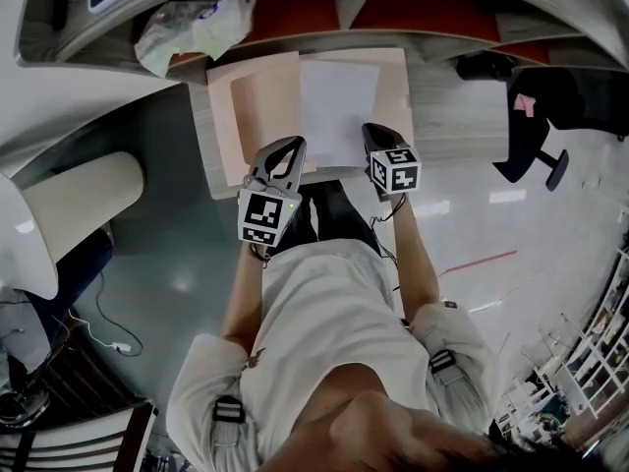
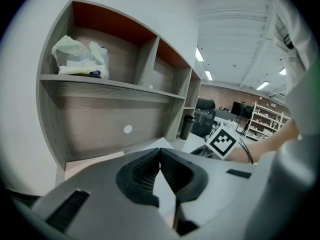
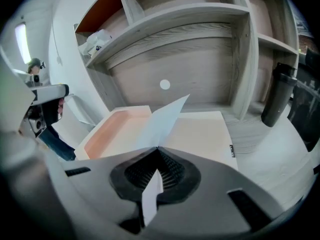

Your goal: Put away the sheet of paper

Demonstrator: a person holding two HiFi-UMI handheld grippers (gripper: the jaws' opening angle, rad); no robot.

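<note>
A white sheet of paper [image 1: 339, 106] hangs over an open pink box [image 1: 254, 106] on the desk, just below the shelves. My right gripper [image 1: 371, 131] is shut on the sheet's near right edge; in the right gripper view the paper [image 3: 167, 121] runs up out of the closed jaws [image 3: 158, 149]. My left gripper [image 1: 295, 146] is at the sheet's near left corner. In the left gripper view its jaws [image 2: 160, 151] meet at the tips, with a white strip of the paper [image 2: 167, 199] between the pads. The box's tray [image 3: 117, 131] lies left of its flat lid [image 3: 202, 134].
Grey shelf compartments [image 2: 100, 119] rise behind the desk. A crumpled plastic bag [image 1: 197, 23] lies on an upper shelf. A dark bottle [image 3: 277, 94] stands at the desk's right. A black chair [image 1: 531, 116] is further right, a cream cylinder [image 1: 84, 200] to the left.
</note>
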